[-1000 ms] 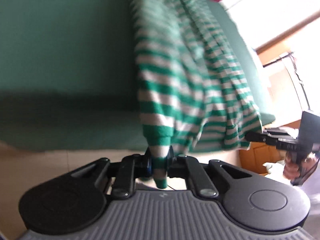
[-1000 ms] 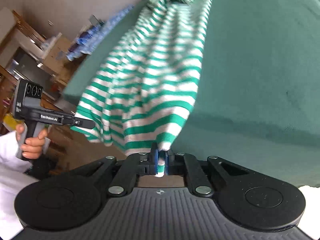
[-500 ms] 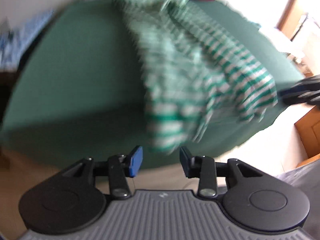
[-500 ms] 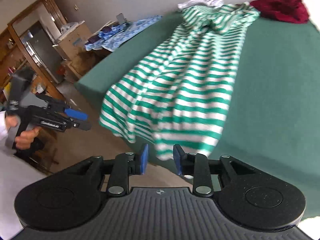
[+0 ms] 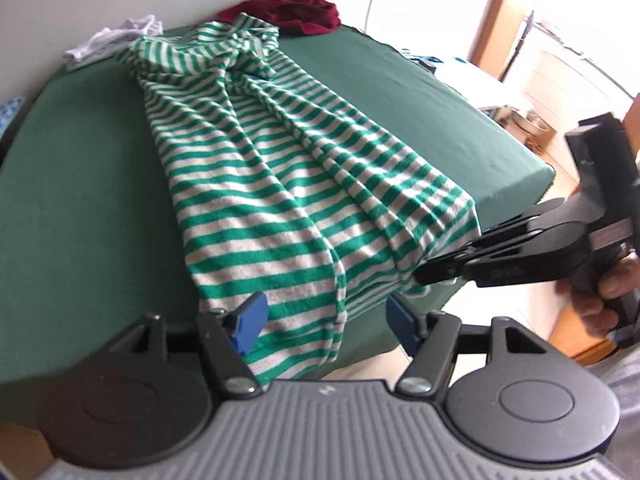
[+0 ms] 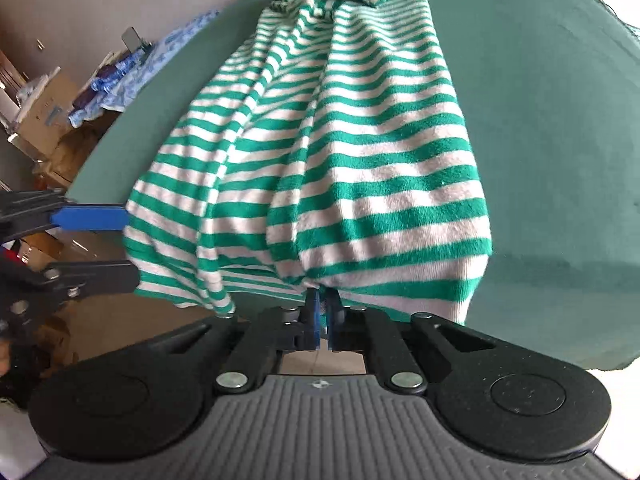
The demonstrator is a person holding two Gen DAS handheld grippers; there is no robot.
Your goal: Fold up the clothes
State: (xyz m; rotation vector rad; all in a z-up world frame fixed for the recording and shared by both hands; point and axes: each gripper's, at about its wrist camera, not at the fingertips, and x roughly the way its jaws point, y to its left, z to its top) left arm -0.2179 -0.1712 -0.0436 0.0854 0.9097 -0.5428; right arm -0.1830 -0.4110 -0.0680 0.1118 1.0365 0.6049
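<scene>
1. The green-and-white striped knit shirt (image 5: 280,168) lay stretched lengthwise on the dark green cloth-covered table (image 5: 80,200), collar end bunched at the far side, hem spilling over the table's near edge.
2. The left gripper (image 5: 324,320) had its blue-padded jaws spread wide apart, straddling the hem at that near edge and holding nothing.
3. The right gripper (image 6: 322,312) was pinched together on a fold of the hem, just off the near edge.
4. Risk, as it looked: with only one corner pinned, any pull would drag the shirt sideways and deepen those long creases.
5. The hanging hem could also slide off the table if that pinch slipped, since the knit looked soft and stretchy.
6. A dark red crumpled garment (image 5: 296,10) sat at the table's far end, close enough to snag on a push.
</scene>
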